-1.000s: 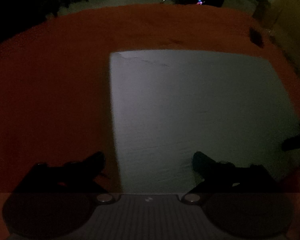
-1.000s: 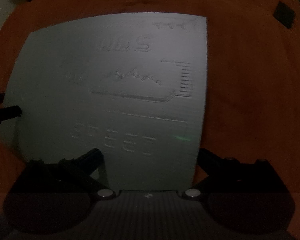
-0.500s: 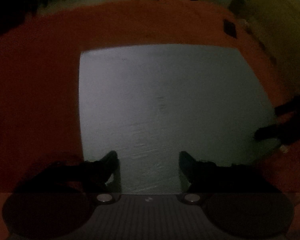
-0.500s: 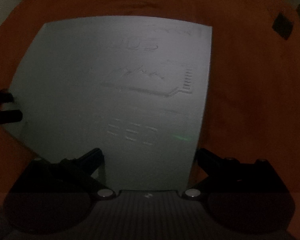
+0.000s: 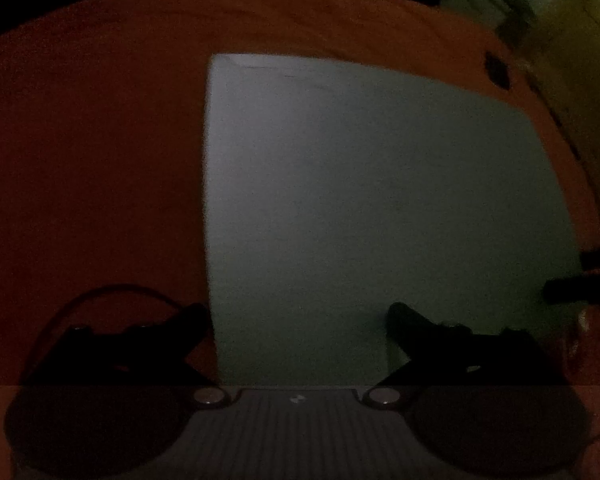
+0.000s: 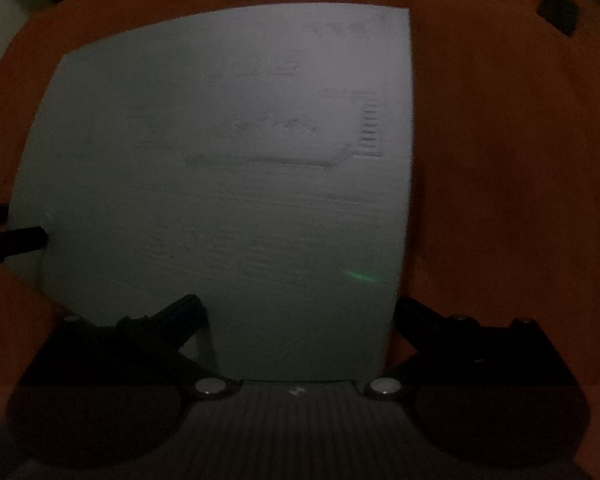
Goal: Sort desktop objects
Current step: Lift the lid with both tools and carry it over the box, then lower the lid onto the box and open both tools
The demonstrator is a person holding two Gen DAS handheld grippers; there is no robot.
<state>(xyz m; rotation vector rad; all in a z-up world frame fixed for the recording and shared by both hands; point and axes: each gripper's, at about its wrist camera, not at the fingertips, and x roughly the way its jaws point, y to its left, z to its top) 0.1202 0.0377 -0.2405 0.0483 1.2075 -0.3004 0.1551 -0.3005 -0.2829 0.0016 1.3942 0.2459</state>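
The scene is dim. A pale grey flat sheet [image 5: 372, 216] with faint printed marks lies on an orange cloth-covered table [image 5: 92, 152]. It also fills the right wrist view [image 6: 228, 184]. My left gripper [image 5: 300, 316] is open, its fingers astride the sheet's near left edge. My right gripper [image 6: 300, 312] is open, its fingers astride the sheet's near right edge. The right gripper's fingertips [image 5: 572, 284] show at the far right of the left wrist view. The left gripper's fingertips [image 6: 16, 236] show at the left of the right wrist view, at the sheet's edge.
A small dark square object [image 6: 558, 16] lies on the cloth at the far right; it also shows in the left wrist view [image 5: 498, 70]. Beyond the table's far edge are a dark room and a yellowish panel [image 5: 580, 40].
My left gripper swung left across the sheet, closing partway, then came back and opened wide again. My right gripper stayed near the sheet's right edge, edging slightly closer.
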